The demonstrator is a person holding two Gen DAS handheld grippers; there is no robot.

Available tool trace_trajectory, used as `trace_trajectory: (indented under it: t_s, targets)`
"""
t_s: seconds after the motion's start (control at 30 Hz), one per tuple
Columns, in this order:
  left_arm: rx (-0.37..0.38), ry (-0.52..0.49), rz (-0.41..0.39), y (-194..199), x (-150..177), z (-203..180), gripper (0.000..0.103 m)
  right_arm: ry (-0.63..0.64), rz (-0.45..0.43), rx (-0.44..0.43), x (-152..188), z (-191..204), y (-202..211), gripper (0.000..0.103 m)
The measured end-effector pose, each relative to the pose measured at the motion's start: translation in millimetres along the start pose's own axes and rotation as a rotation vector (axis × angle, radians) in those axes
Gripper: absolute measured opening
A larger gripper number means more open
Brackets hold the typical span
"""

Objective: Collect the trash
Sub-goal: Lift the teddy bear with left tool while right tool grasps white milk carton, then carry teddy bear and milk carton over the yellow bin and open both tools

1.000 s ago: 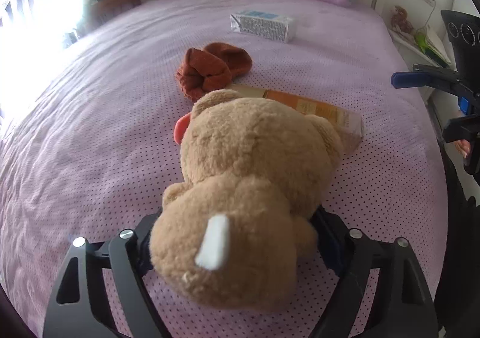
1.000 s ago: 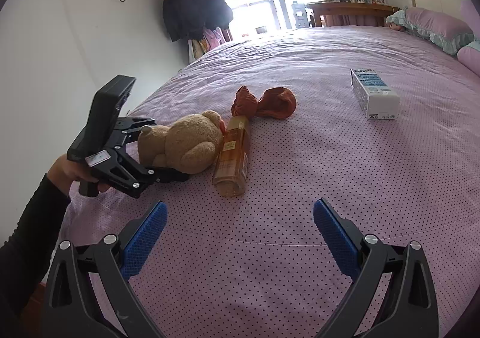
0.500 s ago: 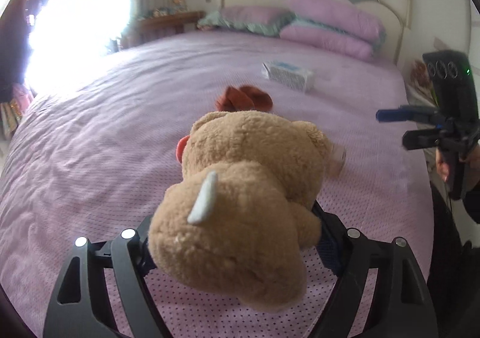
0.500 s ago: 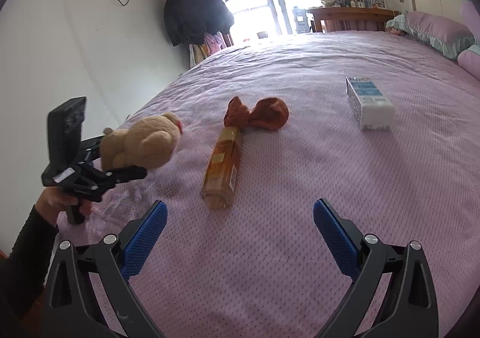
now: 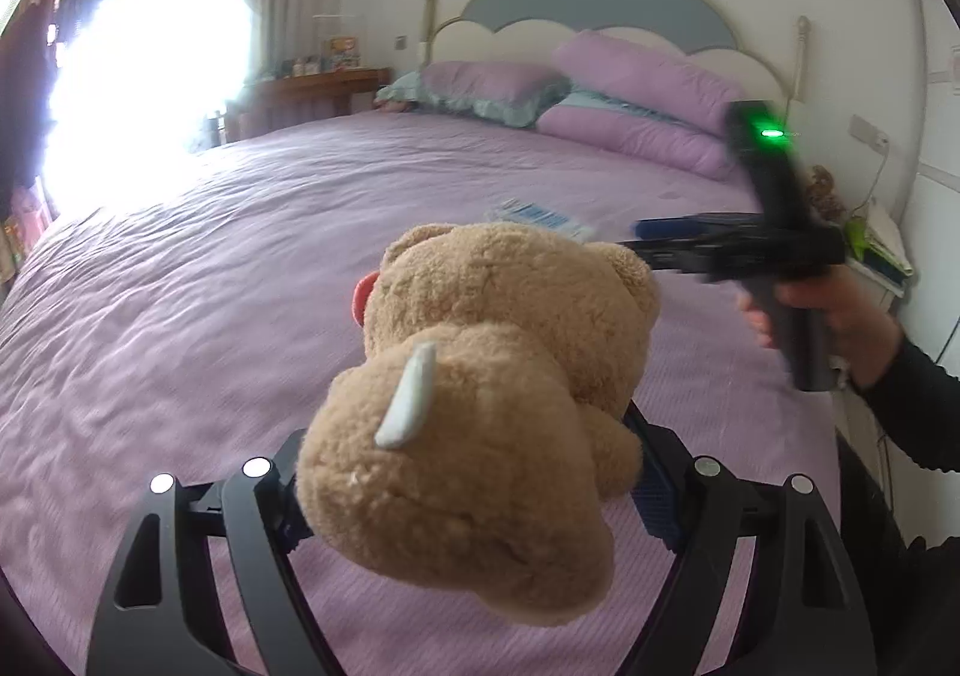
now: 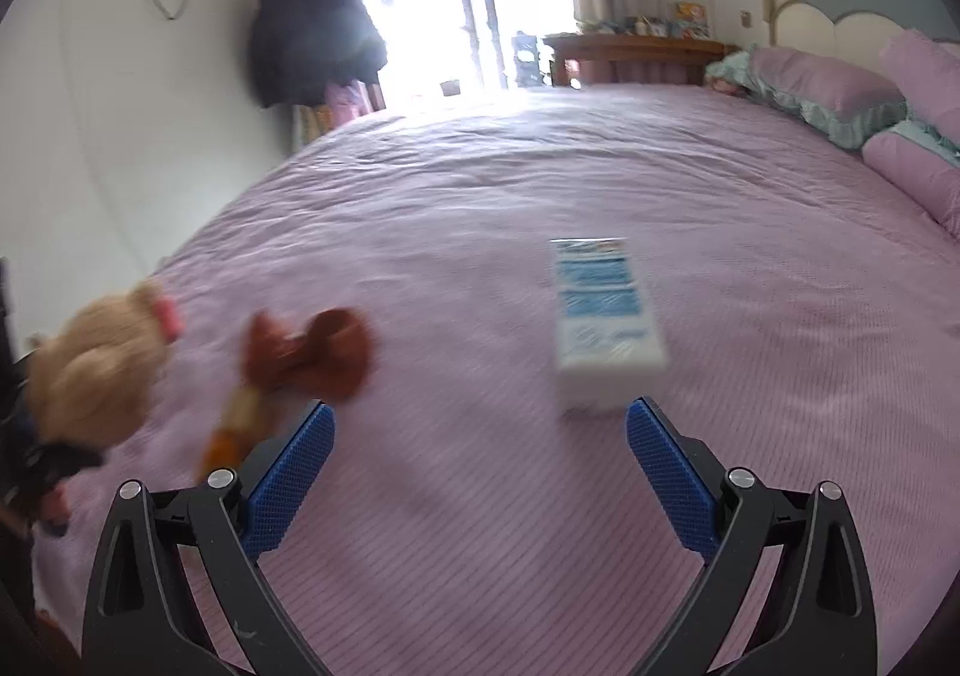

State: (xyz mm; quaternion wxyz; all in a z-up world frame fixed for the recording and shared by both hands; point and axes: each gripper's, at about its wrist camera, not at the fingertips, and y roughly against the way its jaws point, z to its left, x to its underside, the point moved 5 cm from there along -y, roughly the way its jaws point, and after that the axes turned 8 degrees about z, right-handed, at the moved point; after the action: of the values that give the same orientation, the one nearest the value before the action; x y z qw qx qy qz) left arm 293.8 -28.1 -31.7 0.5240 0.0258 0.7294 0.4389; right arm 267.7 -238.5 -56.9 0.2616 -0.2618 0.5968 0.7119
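My left gripper (image 5: 474,472) is shut on a tan teddy bear (image 5: 492,388) and holds it lifted above the purple bed; the bear also shows at the left edge of the right wrist view (image 6: 96,370). My right gripper (image 6: 480,460) is open and empty, just in front of a white and blue carton (image 6: 606,322) lying on the bed. An amber bottle (image 6: 234,424) lies to the left, by a brown sock bundle (image 6: 312,352). The carton peeks out behind the bear in the left wrist view (image 5: 540,217).
The purple bedspread (image 6: 540,165) fills both views. Purple pillows (image 5: 648,99) and a headboard (image 5: 600,3) lie at the far end. A nightstand (image 5: 876,256) stands at the bed's right side. Dark coats (image 6: 312,33) hang near the bright window.
My left gripper has lifted the teddy bear higher off the bed and tilted up. My right gripper has moved forward and to the right, toward the carton.
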Motion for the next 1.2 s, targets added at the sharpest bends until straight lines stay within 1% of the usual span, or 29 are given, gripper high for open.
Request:
trace_trajectory:
  t_s: [0.03, 0.17, 0.27, 0.33, 0.4, 0.43, 0.47, 0.5, 0.6, 0.77, 0.87, 0.93, 1.03, 1.17, 1.2]
  targets:
    - [0.008, -0.004, -0.006, -3.7, -4.7, -3.0, 0.081, -0.012, 0.006, 0.014, -6.3, -8.5, -6.9, 0.087]
    - [0.047, -0.002, -0.019, -20.4, -20.7, -12.3, 0.081, -0.001, 0.028, 0.077, -20.6, -27.7, -31.5, 0.085]
    - [0.061, -0.013, -0.008, -33.8, -29.4, -19.9, 0.081, 0.015, 0.050, 0.124, -27.9, -35.8, -48.6, 0.083]
    - [0.071, -0.019, -0.003, -39.2, -32.3, -23.7, 0.081, 0.017, 0.086, 0.152, -30.4, -42.5, -61.5, 0.079]
    - [0.080, -0.025, 0.001, -44.8, -36.5, -28.3, 0.081, 0.029, 0.116, 0.203, -31.2, -47.7, -70.8, 0.077]
    - [0.085, -0.028, 0.003, -47.1, -38.1, -31.1, 0.081, 0.042, 0.120, 0.220, -31.5, -48.7, -72.9, 0.070]
    - [0.088, -0.029, 0.003, -48.2, -39.2, -32.0, 0.081, 0.047, 0.124, 0.216, -31.1, -50.0, -74.5, 0.066]
    - [0.094, -0.031, 0.002, -50.1, -40.7, -34.6, 0.081, 0.040, 0.130, 0.190, -29.9, -51.7, -75.6, 0.052]
    - [0.101, -0.034, 0.004, -51.9, -42.1, -41.3, 0.081, 0.007, 0.122, 0.138, -25.3, -57.2, -69.8, 0.052]
    - [0.119, -0.037, -0.002, -52.4, -46.3, -55.6, 0.081, -0.029, 0.075, 0.055, -5.9, -63.3, -33.6, 0.052]
    - [0.130, -0.047, -0.002, -49.7, -45.3, -68.3, 0.081, -0.051, 0.053, -0.018, 14.7, -62.7, -1.3, 0.052]
    - [0.135, -0.059, 0.001, -48.6, -45.9, -83.1, 0.081, -0.063, 0.029, -0.049, 31.8, -64.6, 25.6, 0.052]
    - [0.160, -0.077, -0.004, -46.8, -45.9, -106.1, 0.081, -0.065, 0.002, -0.073, 53.8, -66.4, 58.6, 0.052]
    - [0.201, -0.106, -0.003, -47.2, -41.9, -141.2, 0.081, -0.088, -0.035, -0.096, 95.2, -74.2, 110.7, 0.052]
    - [0.222, -0.116, 0.000, -48.5, -40.7, -153.6, 0.081, -0.095, -0.041, -0.097, 104.1, -76.4, 121.2, 0.052]
